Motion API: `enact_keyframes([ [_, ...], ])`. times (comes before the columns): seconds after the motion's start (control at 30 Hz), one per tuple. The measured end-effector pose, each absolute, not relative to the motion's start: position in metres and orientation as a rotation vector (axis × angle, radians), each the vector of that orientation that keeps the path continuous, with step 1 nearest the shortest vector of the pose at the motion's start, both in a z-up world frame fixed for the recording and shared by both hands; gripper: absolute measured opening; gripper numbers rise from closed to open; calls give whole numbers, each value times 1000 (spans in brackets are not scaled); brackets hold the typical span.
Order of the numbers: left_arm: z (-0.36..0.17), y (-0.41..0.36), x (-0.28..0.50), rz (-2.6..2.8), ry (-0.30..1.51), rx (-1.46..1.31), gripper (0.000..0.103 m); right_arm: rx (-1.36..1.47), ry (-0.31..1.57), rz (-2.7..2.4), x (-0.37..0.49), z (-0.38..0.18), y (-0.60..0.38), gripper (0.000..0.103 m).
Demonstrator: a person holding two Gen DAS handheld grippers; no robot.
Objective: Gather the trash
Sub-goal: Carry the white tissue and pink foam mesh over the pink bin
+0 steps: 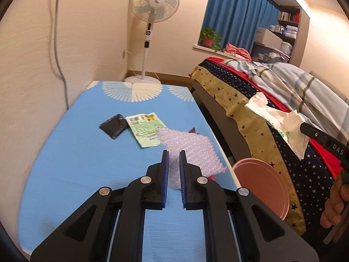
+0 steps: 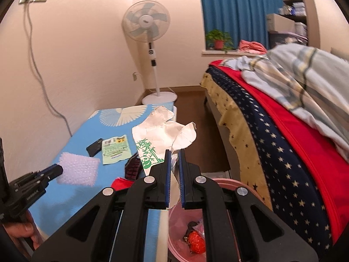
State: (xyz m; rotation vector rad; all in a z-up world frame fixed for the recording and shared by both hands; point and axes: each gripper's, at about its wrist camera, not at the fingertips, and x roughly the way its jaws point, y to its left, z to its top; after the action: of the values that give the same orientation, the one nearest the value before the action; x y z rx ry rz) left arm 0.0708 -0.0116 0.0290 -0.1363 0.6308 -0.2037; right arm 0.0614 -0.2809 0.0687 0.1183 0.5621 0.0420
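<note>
My left gripper (image 1: 173, 152) is shut on a pale purple bubble wrap sheet (image 1: 192, 148) at the right edge of the blue table (image 1: 76, 163); the wrap also shows in the right wrist view (image 2: 78, 170). My right gripper (image 2: 174, 152) is shut on a crumpled white wrapper with green bamboo print (image 2: 157, 139) and holds it in the air above the pink bin (image 2: 218, 183). The same wrapper shows in the left wrist view (image 1: 281, 120). A black pouch (image 1: 114, 125) and a green packet (image 1: 145, 128) lie on the table.
The pink bin (image 1: 261, 183) stands on the floor between the table and the bed (image 1: 272, 109), with red trash (image 2: 196, 242) inside. A dark chocolate-like wrapper (image 2: 133, 166) and a red item (image 2: 121, 184) lie near the table's right edge. A standing fan (image 1: 150, 21) is behind.
</note>
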Motion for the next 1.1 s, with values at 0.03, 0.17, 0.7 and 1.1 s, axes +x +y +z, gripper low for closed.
enact_keyframes([
  [0.03, 28, -15, 71, -211, 631, -133, 10, 122, 564, 28, 60, 67, -284, 7],
  [0.17, 26, -33, 72, -243, 630, -113, 10, 125, 569, -10, 56, 64, -293, 7],
  [0.7, -3, -118, 89, -385, 698, -59, 10, 123, 657, -156, 53, 38, -331, 7],
  [1.1, -36, -171, 94, -473, 781, -7, 10, 135, 741, -221, 59, 21, -348, 7],
])
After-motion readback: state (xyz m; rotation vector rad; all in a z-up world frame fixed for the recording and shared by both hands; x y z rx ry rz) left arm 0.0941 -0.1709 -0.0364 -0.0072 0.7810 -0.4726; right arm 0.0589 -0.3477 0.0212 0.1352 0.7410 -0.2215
